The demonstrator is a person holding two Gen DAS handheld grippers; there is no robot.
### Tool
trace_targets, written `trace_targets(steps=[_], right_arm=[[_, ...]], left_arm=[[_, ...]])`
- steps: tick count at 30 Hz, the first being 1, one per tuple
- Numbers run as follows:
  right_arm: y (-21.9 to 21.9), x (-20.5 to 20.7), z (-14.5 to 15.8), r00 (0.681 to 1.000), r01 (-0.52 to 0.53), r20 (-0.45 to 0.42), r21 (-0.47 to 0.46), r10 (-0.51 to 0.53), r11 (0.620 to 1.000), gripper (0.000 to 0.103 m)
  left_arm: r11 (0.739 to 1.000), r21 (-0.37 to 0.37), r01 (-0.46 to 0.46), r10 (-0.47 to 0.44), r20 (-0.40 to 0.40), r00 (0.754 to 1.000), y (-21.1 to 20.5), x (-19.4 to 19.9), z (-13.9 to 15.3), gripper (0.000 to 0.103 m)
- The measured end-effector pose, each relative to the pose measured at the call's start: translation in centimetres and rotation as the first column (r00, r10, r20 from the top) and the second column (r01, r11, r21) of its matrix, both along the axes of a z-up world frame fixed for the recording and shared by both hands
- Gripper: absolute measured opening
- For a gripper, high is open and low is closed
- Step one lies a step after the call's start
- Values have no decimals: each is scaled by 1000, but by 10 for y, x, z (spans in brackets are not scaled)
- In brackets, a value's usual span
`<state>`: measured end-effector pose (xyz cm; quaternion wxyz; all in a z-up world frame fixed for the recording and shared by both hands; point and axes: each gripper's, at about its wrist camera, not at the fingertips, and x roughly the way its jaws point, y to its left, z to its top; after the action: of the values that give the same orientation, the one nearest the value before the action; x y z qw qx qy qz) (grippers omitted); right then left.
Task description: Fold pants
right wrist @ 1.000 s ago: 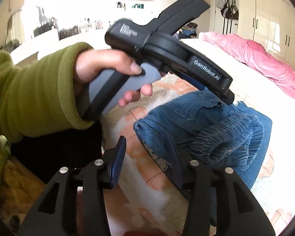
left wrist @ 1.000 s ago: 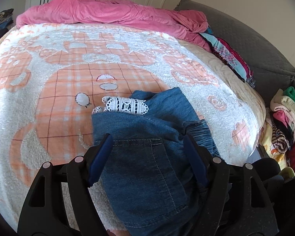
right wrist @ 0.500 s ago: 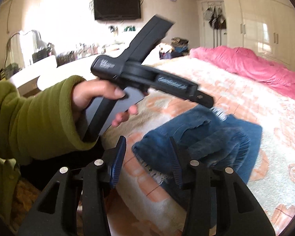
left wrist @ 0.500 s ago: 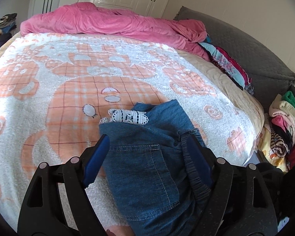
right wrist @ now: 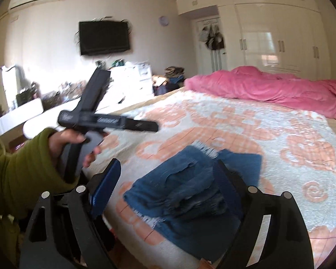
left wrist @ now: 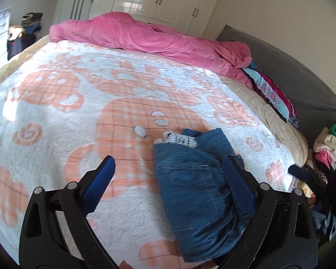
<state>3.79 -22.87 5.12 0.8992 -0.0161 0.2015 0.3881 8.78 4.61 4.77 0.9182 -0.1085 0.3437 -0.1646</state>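
From the left wrist, the left gripper [left wrist: 166, 174] is opening wide, holding nothing. The folded pants [left wrist: 197, 183] lie on the bed [left wrist: 56, 116], with lace showing. From the right wrist, the right gripper [right wrist: 168, 179] is opening too, empty, and a hand [right wrist: 65, 143] in a green sleeve [right wrist: 18, 174] shows.

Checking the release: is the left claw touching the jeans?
Apart: right wrist view shows the left claw opening in the air, clear of the jeans.

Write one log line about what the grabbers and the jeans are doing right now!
pants: folded, lying on blanket | left gripper: jaws opening, holding nothing | right gripper: jaws opening, holding nothing
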Motion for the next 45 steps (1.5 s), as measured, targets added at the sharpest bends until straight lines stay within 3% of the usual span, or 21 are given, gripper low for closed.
trace_targets(steps=[3, 6, 11, 18, 24, 30, 36, 39, 45], right_arm=[[-11, 6, 4, 998, 66, 12, 14, -66, 998, 84], [-24, 13, 3, 992, 129, -15, 41, -128, 991, 96], [-40, 26, 1, 978, 206, -35, 65, -204, 976, 96], [-50, 39, -10, 942, 332, -55, -6, -332, 943, 96], [-56, 57, -29, 906, 388, -155, -65, -394, 919, 96], [-55, 71, -51, 875, 374, -285, -118, -392, 920, 96], [-51, 78, -67, 848, 339, -390, -121, -359, 933, 95], [-51, 83, -71, 833, 320, -443, -103, -332, 942, 82], [-46, 95, -76, 810, 288, -512, -77, -286, 954, 73]], left_arm=[[1000, -20, -18, 17, -3, 1000, 6, -7, 1, 93], [999, -29, -19, 19, 2, 1000, 7, -12, 3, 93], [1000, -19, -13, 13, 10, 1000, 4, -14, 5, 93], [1000, 9, -7, 7, -9, 1000, -6, -11, -2, 93], [998, 58, 5, -3, -52, 999, -19, -3, -15, 93], [994, 106, 42, -31, -101, 994, -34, 3, -31, 93], [993, 87, 76, -59, -183, 981, -39, 9, -50, 93], [995, 60, 84, -70, -210, 975, -39, 11, -58, 93], [996, 43, 83, -70, -241, 968, -43, 15, -70, 93]])
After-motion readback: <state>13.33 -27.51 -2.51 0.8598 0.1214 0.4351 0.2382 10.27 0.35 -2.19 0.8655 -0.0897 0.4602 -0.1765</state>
